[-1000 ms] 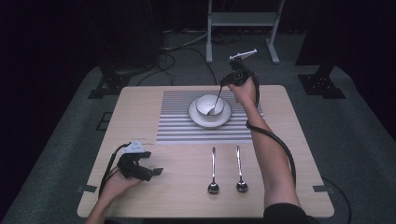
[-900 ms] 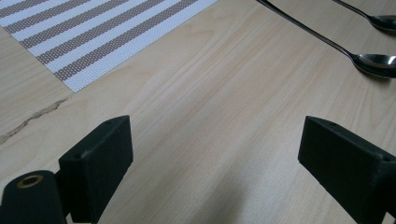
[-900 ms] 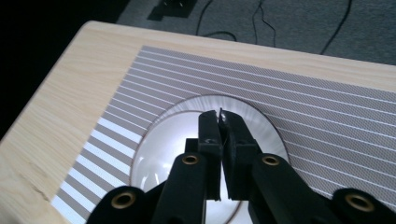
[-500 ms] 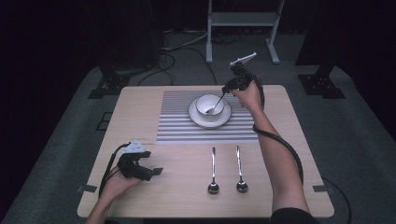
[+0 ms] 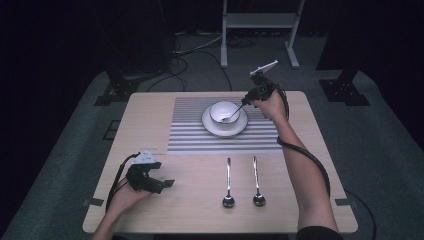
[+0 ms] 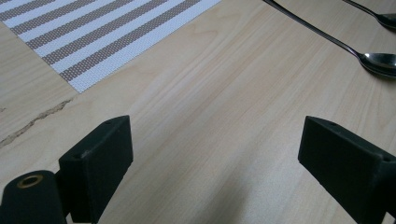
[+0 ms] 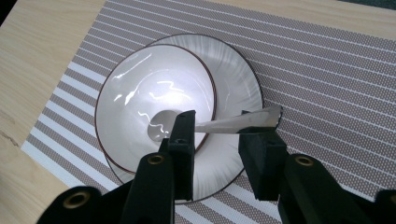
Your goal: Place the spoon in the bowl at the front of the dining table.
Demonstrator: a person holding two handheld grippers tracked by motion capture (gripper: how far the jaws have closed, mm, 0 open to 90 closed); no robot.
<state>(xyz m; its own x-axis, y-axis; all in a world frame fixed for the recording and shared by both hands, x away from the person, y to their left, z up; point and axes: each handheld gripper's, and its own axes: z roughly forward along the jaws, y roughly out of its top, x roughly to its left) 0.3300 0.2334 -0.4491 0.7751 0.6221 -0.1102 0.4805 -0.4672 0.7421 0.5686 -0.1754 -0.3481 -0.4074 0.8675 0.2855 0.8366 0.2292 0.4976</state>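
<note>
A white bowl (image 5: 220,108) (image 7: 135,88) stands on a white plate (image 5: 209,126) (image 7: 236,70) on the striped placemat (image 5: 190,127) (image 7: 327,60). A metal spoon (image 5: 234,115) (image 7: 229,122) lies with its head in the bowl and its handle over the rim. My right gripper (image 5: 248,100) (image 7: 219,128) hovers just over that handle, its jaws apart; the handle runs crosswise beyond the tips, not pinched. At the table's near left, my left gripper (image 5: 162,184) (image 6: 215,144) rests low and wide open, nothing between its jaws.
Two more spoons (image 5: 228,180) (image 5: 256,177) lie side by side on the bare wood in front of the placemat, heads toward me; the nearer one (image 6: 378,60) lies to the right of the left gripper. A metal stand (image 5: 260,20) is on the floor behind the table.
My right gripper came down toward the bowl with the spoon, the spoon's head settled into the bowl, and the jaws parted. The left gripper stayed still.
</note>
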